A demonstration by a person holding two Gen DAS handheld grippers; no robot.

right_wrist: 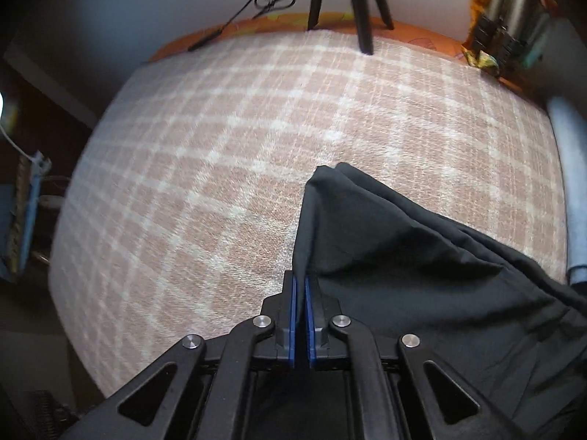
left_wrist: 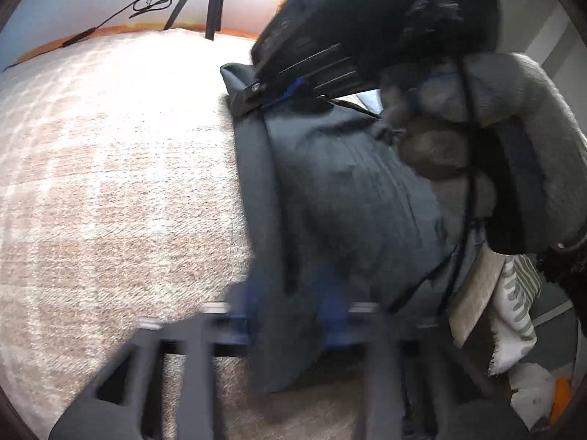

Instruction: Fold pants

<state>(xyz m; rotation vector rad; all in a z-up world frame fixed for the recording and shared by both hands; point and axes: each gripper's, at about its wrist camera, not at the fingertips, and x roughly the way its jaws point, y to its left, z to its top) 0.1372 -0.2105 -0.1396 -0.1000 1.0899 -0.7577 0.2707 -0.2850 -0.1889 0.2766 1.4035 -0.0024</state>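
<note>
Left gripper low over the checked blanket, blurred, its blue pads pinching a fold of the dark pants. The pants stretch away from it along the blanket's right side to the right gripper, which bites their far edge. A sleeve hangs just beside. From the right wrist view, the right gripper has its fingers pressed together on a pants edge, cloth draping right; tripod legs stand at the far edge
</note>
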